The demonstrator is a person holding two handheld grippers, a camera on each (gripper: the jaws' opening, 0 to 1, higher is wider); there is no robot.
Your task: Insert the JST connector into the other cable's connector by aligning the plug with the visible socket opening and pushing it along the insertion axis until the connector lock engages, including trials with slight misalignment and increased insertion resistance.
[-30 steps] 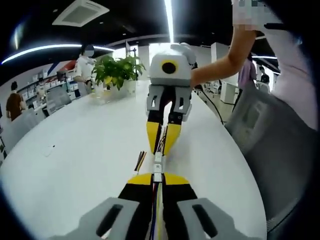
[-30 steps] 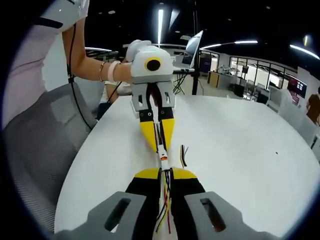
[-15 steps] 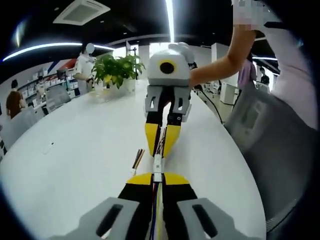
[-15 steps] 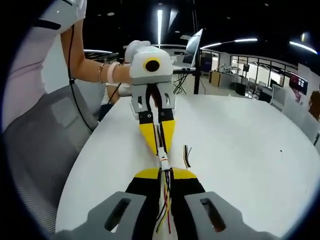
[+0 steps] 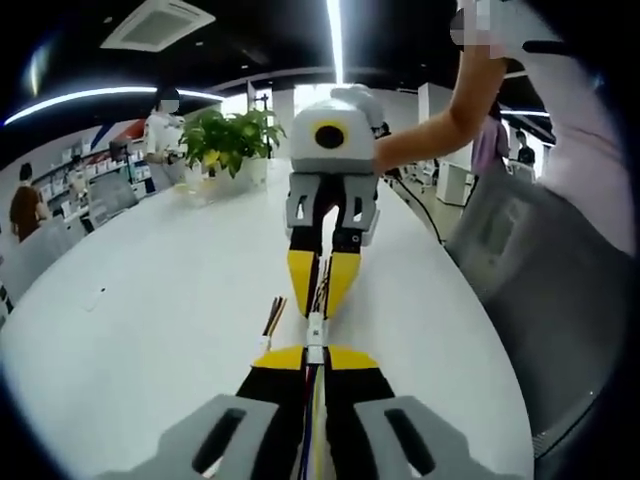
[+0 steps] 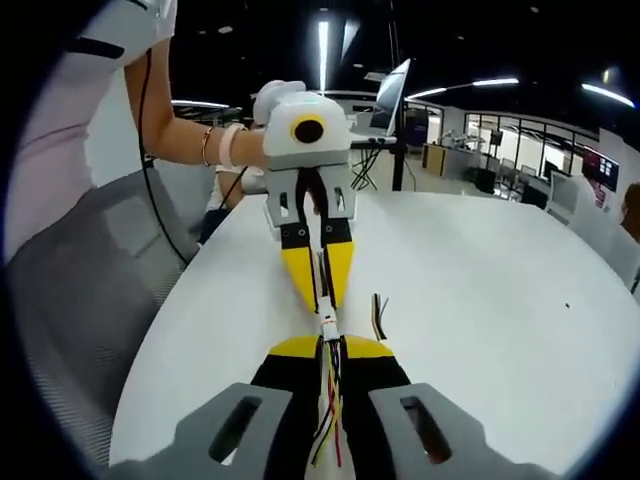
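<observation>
My left tool [image 5: 313, 352] is closed on its cable, the yellow-tipped jaws pinched together with thin red, yellow and dark wires running back between them toward me. Just past the tips sits the small white JST connector [image 5: 315, 331], a narrow pale block standing in line with the jaws. My right tool [image 5: 322, 290] faces it head-on, its yellow tips pointing straight at mine, and the white connector bridges the short gap between the two pairs of tips. Whether the plug is fully seated and the lock caught, I cannot tell; the parts are too small.

In the right gripper view, my right tool [image 6: 328, 347] is likewise clamped on its own cable, with red, yellow and black wires [image 6: 331, 400] trailing back between the jaws. The white connector [image 6: 327, 324] shows a tiny orange-red mark at its near end and meets the tips of the left tool [image 6: 320, 290] opposite.

Both tools hover low over the white table [image 5: 160, 330]. A short loose bundle of dark and orange wires [image 5: 273, 316] lies on the table just beside the connector. A potted plant [image 5: 230, 140] stands at the far end of the table, and a grey chair [image 6: 90, 290] sits beside it.
</observation>
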